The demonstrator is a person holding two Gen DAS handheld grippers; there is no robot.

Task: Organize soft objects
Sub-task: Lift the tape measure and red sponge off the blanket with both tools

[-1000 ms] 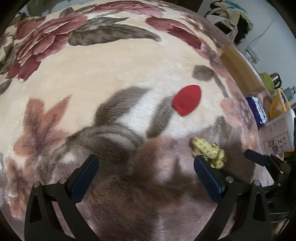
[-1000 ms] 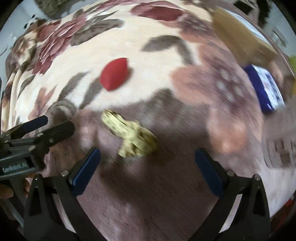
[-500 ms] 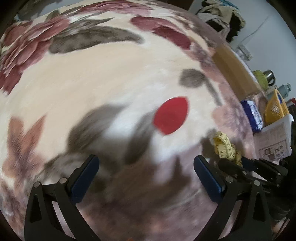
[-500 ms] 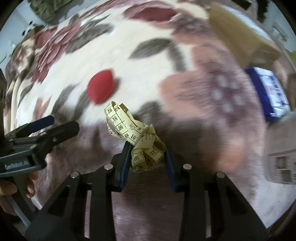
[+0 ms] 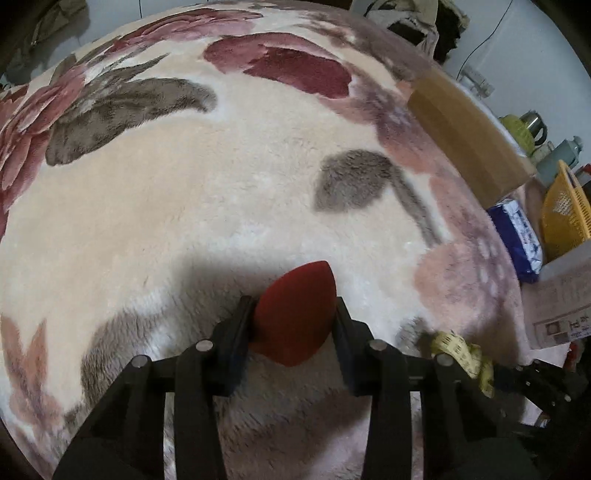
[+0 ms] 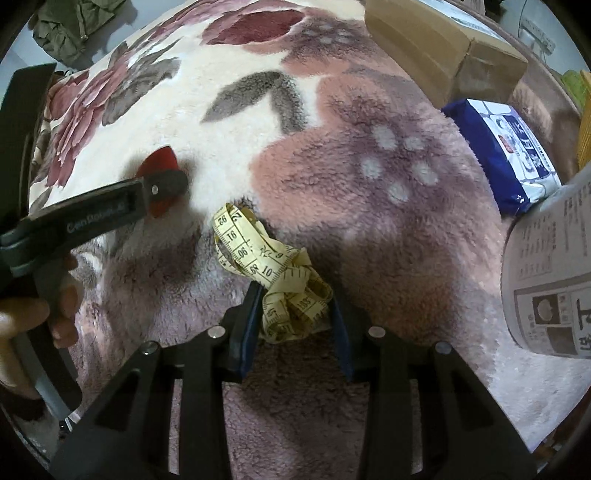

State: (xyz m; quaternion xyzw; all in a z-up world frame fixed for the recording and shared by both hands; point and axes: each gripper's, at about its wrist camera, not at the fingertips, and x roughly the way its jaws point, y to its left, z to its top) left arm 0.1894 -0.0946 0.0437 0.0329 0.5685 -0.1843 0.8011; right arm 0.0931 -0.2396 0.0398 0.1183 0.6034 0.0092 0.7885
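A red teardrop-shaped sponge (image 5: 295, 291) lies on the floral plush blanket (image 5: 184, 206). My left gripper (image 5: 293, 306) points down at it, its jaws closing with both pads pressed on the sponge's sides. In the right wrist view the same sponge (image 6: 159, 160) shows behind the left gripper's fingertip (image 6: 164, 184). A crumpled yellow tape measure (image 6: 258, 254) sits just right of it. My right gripper (image 6: 295, 295) clamps the lower bunch of the tape, its jaws easing open a little while the pads still touch it. In the left wrist view the tape measure (image 5: 461, 350) appears at lower right.
A cardboard box (image 5: 465, 136) lies along the blanket's far right edge. A blue-and-white pack (image 6: 513, 147), a yellow basket (image 5: 565, 210) and a newspaper-covered box (image 6: 546, 266) crowd the right side. A hand (image 6: 22, 317) holds the left gripper's handle. Clothes (image 6: 74, 29) lie at far left.
The left gripper moved over to the red sponge and closed on it. The right gripper closed on the tape measure half a second ago and still holds it.
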